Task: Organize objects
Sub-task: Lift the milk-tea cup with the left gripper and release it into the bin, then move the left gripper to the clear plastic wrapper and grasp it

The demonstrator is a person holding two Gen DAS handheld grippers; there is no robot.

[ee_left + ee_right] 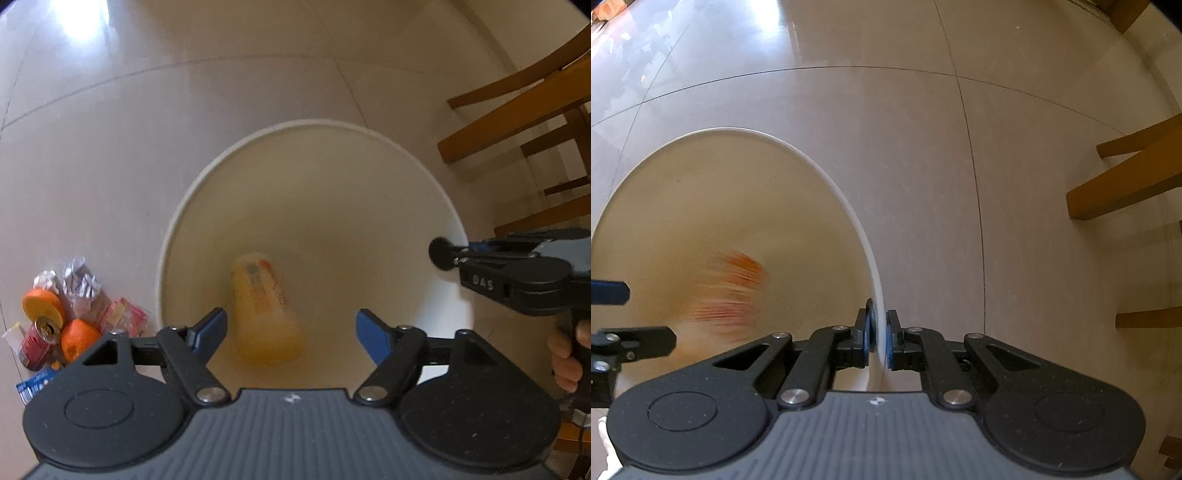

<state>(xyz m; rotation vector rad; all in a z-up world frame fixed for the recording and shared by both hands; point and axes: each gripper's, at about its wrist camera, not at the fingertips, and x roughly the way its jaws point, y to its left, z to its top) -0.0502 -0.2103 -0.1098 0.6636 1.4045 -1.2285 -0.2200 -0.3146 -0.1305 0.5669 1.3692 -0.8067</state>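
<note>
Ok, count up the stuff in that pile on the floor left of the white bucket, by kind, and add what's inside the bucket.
Oranges: 2
Drink cans: 1
Crumpled foil wrappers: 2
Pink and yellow snack packets: 1
Blue packets: 1
Clear plastic scraps: 1
Yellow packages in the bucket: 1
Total: 9, though the pile overlaps, so more may be hidden.

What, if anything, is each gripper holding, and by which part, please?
The right gripper clamps the white bin by its rim; the left gripper holds nothing.

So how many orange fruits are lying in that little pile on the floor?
2, it seems: one orange beside the red can, another just behind it, by the crumpled foil. More may be hidden under the gripper.
</note>
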